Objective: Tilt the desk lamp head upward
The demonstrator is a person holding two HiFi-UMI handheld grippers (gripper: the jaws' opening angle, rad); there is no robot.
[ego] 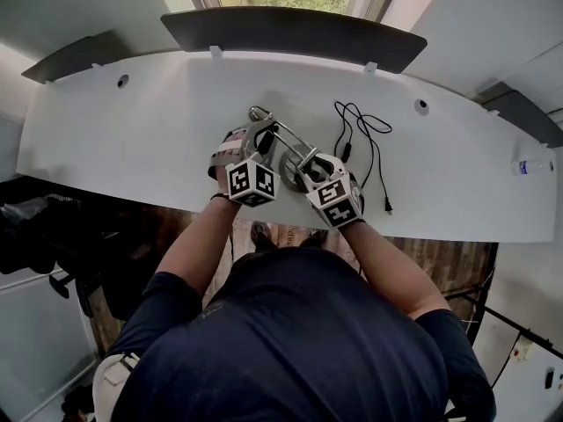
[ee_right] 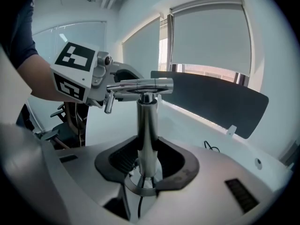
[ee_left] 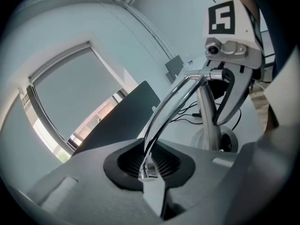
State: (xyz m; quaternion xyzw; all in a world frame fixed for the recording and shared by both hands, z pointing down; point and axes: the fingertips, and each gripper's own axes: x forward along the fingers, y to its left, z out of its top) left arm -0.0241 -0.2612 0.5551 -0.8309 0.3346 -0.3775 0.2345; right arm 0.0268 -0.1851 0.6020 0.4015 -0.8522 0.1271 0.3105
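Observation:
A chrome desk lamp stands on the white desk (ego: pixel 132 139). Its upright post (ee_right: pixel 146 125) rises from a round base (ego: pixel 288 167), and a thin curved arm (ee_left: pixel 171 107) runs from the joint at the top. My right gripper (ee_right: pixel 146 168) is shut on the post just above the base (ee_right: pixel 140 190). My left gripper (ee_left: pixel 149 173) is shut on the far end of the arm, which lies in the jaws' notch. In the head view both grippers, the left one (ego: pixel 259 132) and the right one (ego: pixel 305 161), meet over the lamp at the desk's front middle. The lamp head itself is hidden.
The lamp's black cable (ego: pixel 365 139) lies in loops to the right, its plug near the front edge. A dark screen panel (ego: pixel 290 29) stands along the desk's back edge below a window. A small bottle (ego: pixel 530 167) lies at the far right.

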